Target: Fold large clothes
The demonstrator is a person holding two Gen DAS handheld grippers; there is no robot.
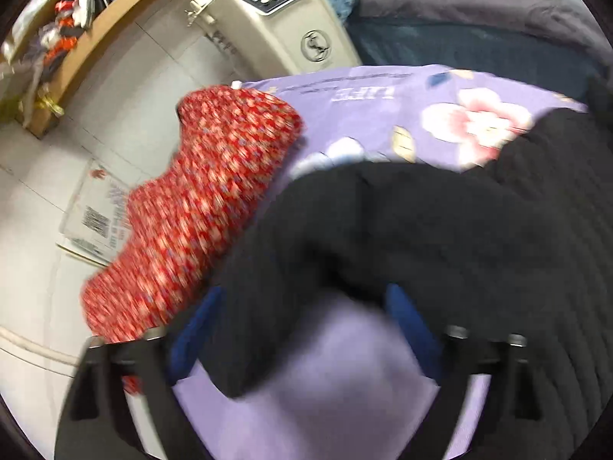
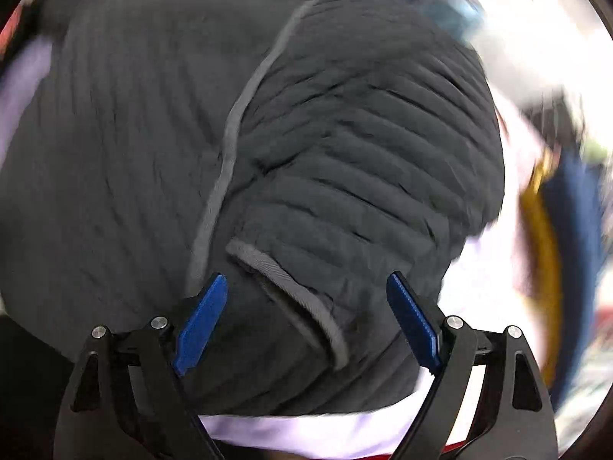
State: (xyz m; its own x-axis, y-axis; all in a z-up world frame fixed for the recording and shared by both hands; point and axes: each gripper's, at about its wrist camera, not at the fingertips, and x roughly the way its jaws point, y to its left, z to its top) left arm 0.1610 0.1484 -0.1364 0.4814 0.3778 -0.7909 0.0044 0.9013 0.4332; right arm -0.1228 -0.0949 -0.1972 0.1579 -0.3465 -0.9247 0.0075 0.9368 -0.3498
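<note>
A dark quilted jacket (image 2: 345, 134) with grey piping (image 2: 237, 115) lies bunched on a lilac flowered sheet (image 1: 440, 88). In the right wrist view my right gripper (image 2: 306, 287) hovers just above it, blue pads (image 2: 199, 326) wide apart, a grey-edged hem between them but untouched. In the left wrist view the jacket (image 1: 440, 230) looks black. A fold of it drapes across the gap of my left gripper (image 1: 302, 306), partly covering the left blue pad (image 1: 195, 329). Those jaws stand wide and the pads do not press the cloth.
A red patterned knit piece (image 1: 199, 207) hangs over the sheet's left edge. Beyond it are a tiled floor with a printed cardboard sheet (image 1: 95, 211), a white appliance (image 1: 283, 19), a cluttered wooden shelf (image 1: 76, 19) and a dark bed (image 1: 479, 27). Blurred yellow and blue cloth (image 2: 555, 249) lies at the right.
</note>
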